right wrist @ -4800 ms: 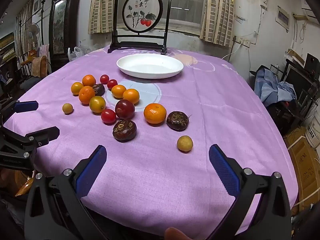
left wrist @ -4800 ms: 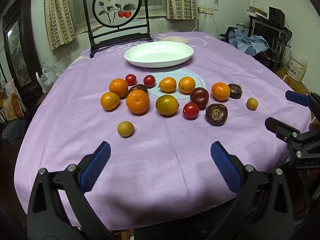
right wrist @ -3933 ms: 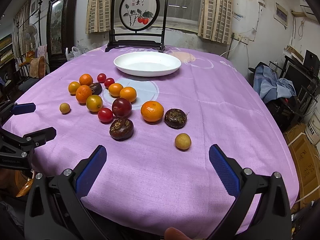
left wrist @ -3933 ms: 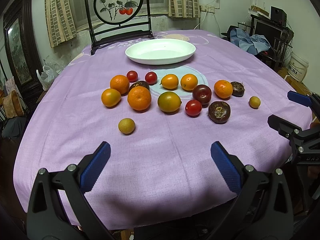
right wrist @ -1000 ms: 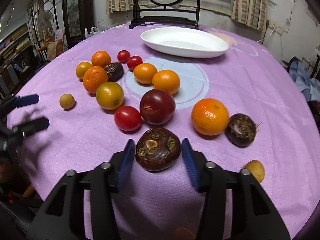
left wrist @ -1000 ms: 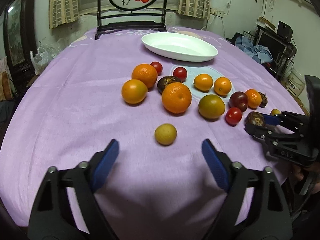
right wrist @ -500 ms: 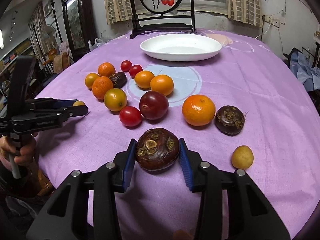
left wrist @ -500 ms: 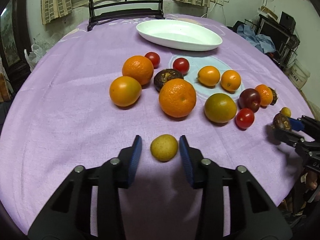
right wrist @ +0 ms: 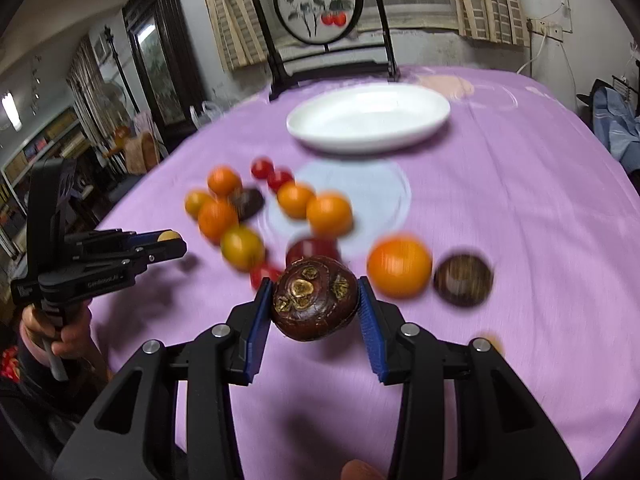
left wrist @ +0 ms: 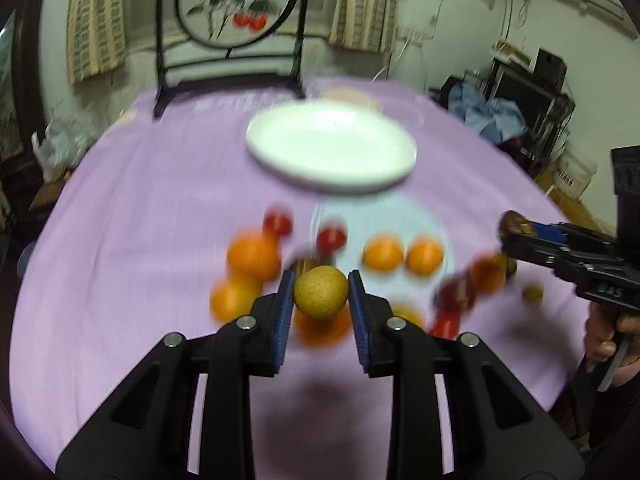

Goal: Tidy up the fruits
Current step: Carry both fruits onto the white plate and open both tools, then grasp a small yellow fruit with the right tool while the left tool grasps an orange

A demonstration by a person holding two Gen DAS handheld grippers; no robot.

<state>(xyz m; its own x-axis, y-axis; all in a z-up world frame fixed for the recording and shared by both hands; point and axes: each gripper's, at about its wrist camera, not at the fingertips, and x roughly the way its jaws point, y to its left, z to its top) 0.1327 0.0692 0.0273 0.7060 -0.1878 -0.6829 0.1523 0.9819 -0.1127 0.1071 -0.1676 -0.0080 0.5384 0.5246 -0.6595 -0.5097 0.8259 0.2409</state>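
Note:
My left gripper (left wrist: 321, 297) is shut on a small yellow-brown round fruit (left wrist: 320, 297) and holds it above the purple tablecloth. My right gripper (right wrist: 316, 304) is shut on a dark brown mangosteen (right wrist: 315, 303), also lifted off the cloth. A white oval plate (left wrist: 331, 148) sits empty at the far side; it also shows in the right wrist view (right wrist: 368, 117). Several oranges, cherry tomatoes and dark fruits lie between the grippers and the plate, blurred. The right gripper shows in the left wrist view (left wrist: 516, 228), the left one in the right wrist view (right wrist: 168, 240).
A round framed painting on a black stand (right wrist: 316, 0) stands behind the plate. A second mangosteen (right wrist: 463, 280) and an orange (right wrist: 399, 267) lie to the right. A small yellow fruit (left wrist: 533, 293) lies near the table's right edge. Furniture surrounds the table.
Both grippers have lifted their fruits off the cloth and tilted up toward the plate. The left one closed fully on the yellow fruit. The views are motion-blurred.

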